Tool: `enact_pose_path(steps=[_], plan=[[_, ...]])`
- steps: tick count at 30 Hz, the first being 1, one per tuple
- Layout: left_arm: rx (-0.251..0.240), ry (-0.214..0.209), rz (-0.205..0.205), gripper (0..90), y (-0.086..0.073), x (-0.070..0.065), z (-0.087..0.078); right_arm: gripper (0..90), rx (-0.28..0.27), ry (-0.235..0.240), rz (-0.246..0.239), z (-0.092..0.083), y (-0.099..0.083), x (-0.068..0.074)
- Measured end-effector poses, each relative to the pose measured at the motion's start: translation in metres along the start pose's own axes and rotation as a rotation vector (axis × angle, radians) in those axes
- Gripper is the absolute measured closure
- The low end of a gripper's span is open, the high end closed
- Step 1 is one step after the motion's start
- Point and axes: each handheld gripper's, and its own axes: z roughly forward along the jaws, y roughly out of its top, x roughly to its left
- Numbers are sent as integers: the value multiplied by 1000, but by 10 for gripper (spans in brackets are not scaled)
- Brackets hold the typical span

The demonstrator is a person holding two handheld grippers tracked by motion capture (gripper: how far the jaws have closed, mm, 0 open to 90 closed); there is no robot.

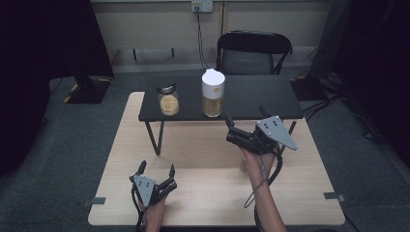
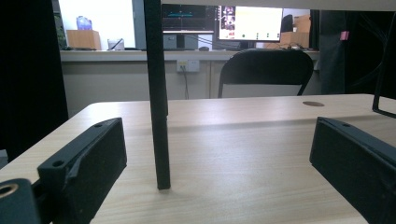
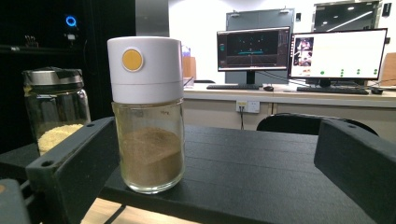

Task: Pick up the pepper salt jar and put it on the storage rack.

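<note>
Standing on the front edge of the black shelf [image 1: 251, 96] that is raised over the wooden table [image 1: 203, 188], the white-capped spice jar [image 1: 212, 93] is upright, its long axis vertical, with brown powder filling its lower glass part. The right gripper [image 1: 231, 129] is lifted to shelf height just in front of it, jaws spread wide and holding nothing. In the right gripper view the spice jar [image 3: 147, 114] sits left of the midline between the jaws, close by the left one, so a grasp would likely call for a shift toward that side before going forward. The left gripper [image 1: 155, 170] rests low on the table, well apart, jaws also spread and empty. A smaller metal-lidded jar [image 1: 168, 99] of pale grains stands near the spice jar, on the shelf's left part.
</note>
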Motion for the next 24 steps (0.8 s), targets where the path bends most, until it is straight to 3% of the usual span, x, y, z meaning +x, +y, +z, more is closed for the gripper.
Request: enact_pose_path(steps=[6,10,24], plan=[[0,0,0,33,0,0,0,0,4,-20,1,-8,-7,-2],[0,0,-1,34,0,0,0,0,10,-33,-58,-13,-19,-2],[0,1,0,33,0,0,0,0,-11,-59,-22,-37,-35,-16]])
